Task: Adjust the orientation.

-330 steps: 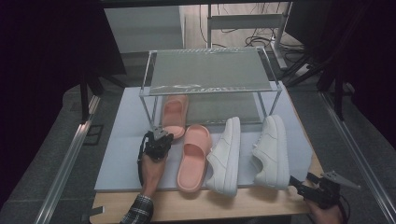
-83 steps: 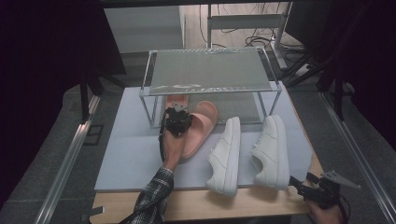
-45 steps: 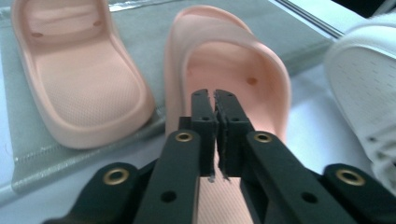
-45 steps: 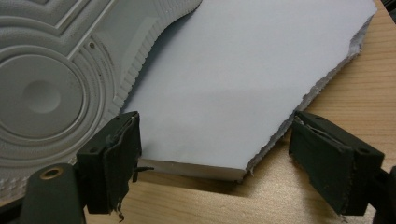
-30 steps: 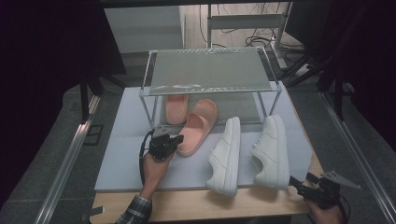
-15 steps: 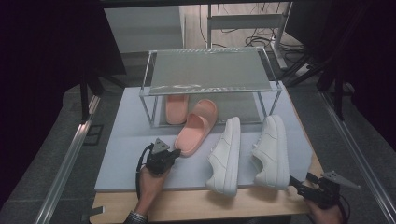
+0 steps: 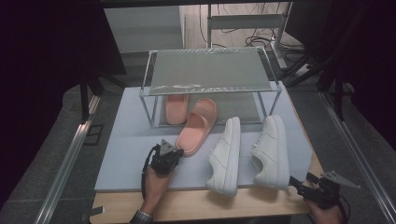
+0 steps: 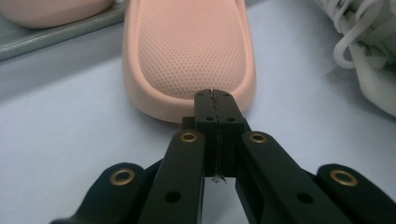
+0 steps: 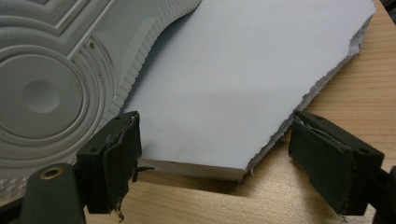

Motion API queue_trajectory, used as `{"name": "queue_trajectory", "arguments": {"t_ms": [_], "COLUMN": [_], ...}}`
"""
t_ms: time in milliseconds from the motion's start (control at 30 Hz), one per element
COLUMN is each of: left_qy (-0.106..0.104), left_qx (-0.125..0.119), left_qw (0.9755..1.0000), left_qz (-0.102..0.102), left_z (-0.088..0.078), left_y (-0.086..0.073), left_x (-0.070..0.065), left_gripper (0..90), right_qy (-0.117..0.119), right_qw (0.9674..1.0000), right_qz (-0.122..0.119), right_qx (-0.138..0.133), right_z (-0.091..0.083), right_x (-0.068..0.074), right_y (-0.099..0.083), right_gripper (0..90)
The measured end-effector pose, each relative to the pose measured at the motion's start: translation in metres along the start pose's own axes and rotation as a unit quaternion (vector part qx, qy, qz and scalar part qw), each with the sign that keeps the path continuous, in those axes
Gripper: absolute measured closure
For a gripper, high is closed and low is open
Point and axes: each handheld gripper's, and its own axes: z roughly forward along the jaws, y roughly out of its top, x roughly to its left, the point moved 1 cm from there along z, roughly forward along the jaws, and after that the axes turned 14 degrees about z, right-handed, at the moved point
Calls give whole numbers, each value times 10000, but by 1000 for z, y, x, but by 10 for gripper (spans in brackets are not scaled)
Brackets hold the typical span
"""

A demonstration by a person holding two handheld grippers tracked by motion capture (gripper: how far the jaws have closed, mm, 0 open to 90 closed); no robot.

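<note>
Left gripper (image 7: 172, 150) jaws pressed shut on nothing, tips just short of the slipper (image 7: 198, 125) heel at 12 o'clock. Right gripper (image 7: 296, 182) jaws wide apart, empty, at the mat (image 9: 261, 70) corner. No readable lettering anywhere.

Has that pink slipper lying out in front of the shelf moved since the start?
Yes. The pink slipper has slid back toward the metal shelf; its toe now reaches under the front edge, beside the other slipper.

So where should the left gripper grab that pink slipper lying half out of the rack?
Probably the heel rim of the slipper, approached from the near side: that raised edge faces the left gripper, whose jaws are shut just short of it and must open first.
</note>
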Motion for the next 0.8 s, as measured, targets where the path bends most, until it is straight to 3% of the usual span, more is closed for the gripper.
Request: {"name": "queue_trajectory", "arguments": {"t_ms": [800], "left_qy": [-175], "left_qx": [-83], "left_qw": [9997], "left_qz": [165], "left_z": [34], "left_y": [33], "left_x": [-23], "left_gripper": [898], "right_qy": [1], "right_qw": [10000], "right_qz": [-11], "right_qx": [2], "right_z": [0], "right_x": [0], "right_y": [0], "right_gripper": [171]}}
